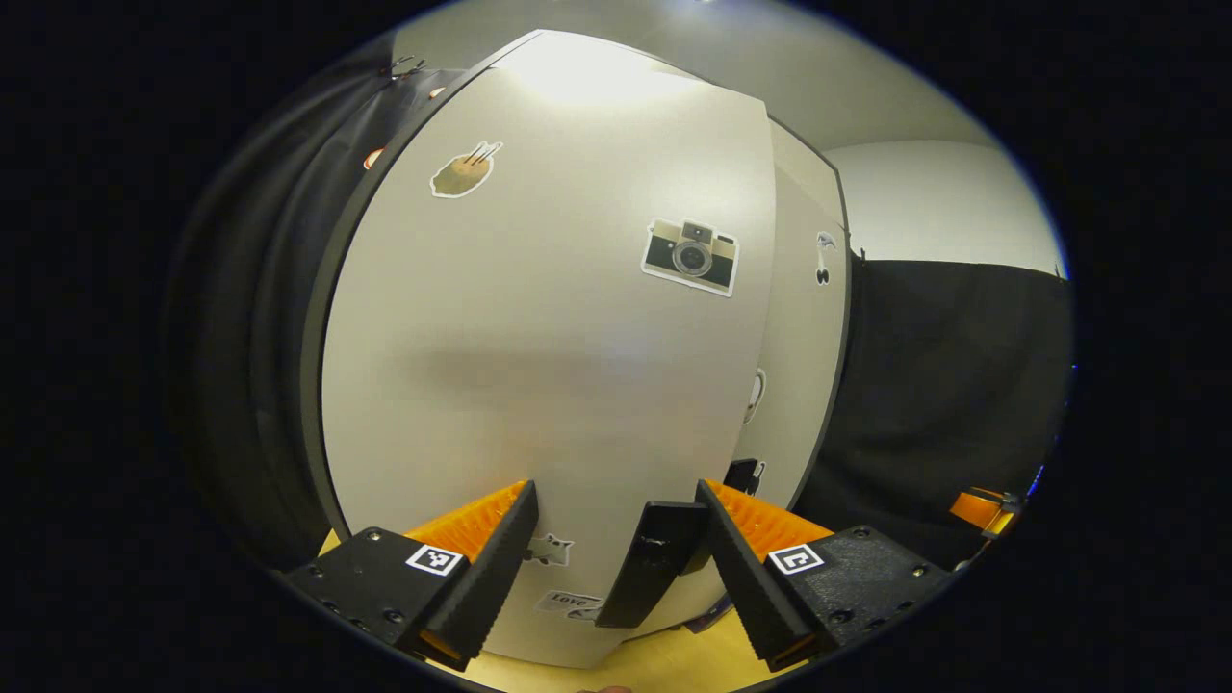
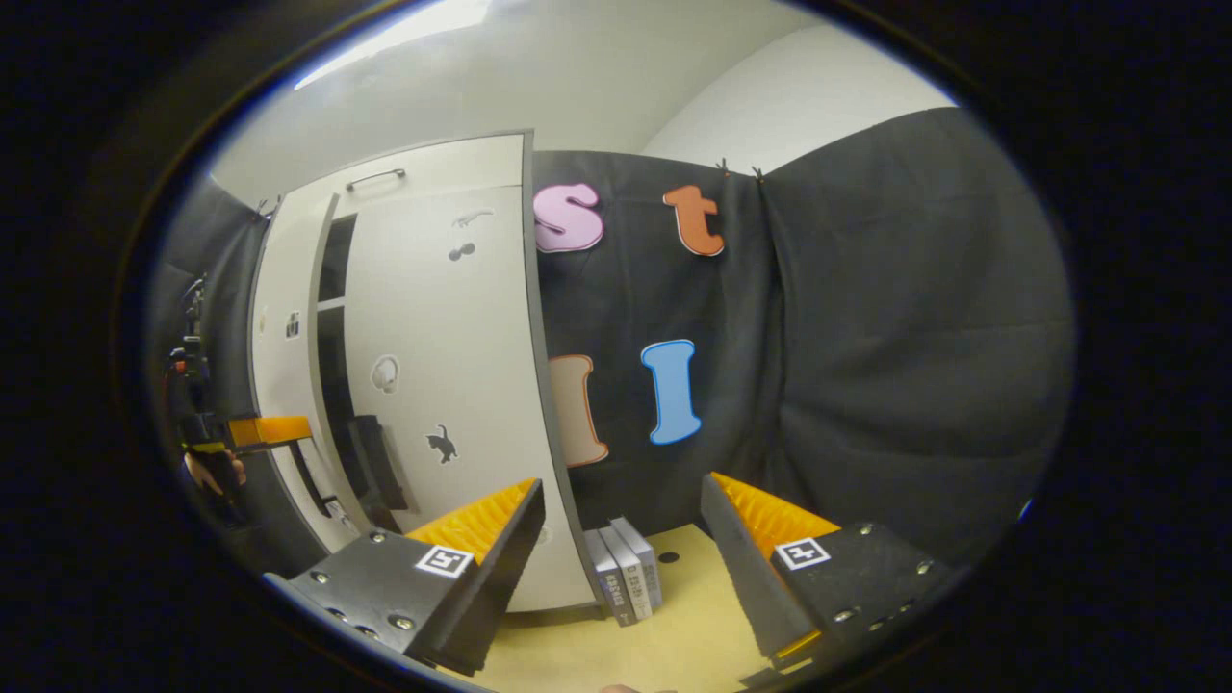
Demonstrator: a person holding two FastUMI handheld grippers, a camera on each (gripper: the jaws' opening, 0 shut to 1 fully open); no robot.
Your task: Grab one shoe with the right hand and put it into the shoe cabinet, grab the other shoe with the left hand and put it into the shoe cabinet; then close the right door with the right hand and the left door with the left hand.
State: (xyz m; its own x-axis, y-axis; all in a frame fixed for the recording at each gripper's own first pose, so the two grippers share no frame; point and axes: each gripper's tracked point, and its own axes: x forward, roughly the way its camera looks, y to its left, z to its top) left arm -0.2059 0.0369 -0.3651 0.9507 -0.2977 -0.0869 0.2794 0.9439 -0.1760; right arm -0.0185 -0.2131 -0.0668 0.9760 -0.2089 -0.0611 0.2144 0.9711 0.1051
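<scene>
The white shoe cabinet's left door (image 1: 539, 366), dotted with stickers, stands right in front of my left gripper (image 1: 614, 486). That gripper is open, its fingertips close against the door face, with the door's black handle (image 1: 654, 558) low between them. The right door (image 1: 808, 318) lies just beyond the left door's edge. In the right gripper view the right door (image 2: 433, 385) looks nearly closed, and the left door (image 2: 279, 366) stands ajar with a dark gap (image 2: 332, 318) between them. My right gripper (image 2: 621, 481) is open and holds nothing, off to the cabinet's right. The shoes are hidden.
Three books (image 2: 626, 568) stand on the yellow floor (image 2: 674, 626) against the cabinet's right side. Black cloth walls (image 2: 866, 366) close in behind and to the right. The left gripper (image 2: 260, 431) and a hand show at the left door.
</scene>
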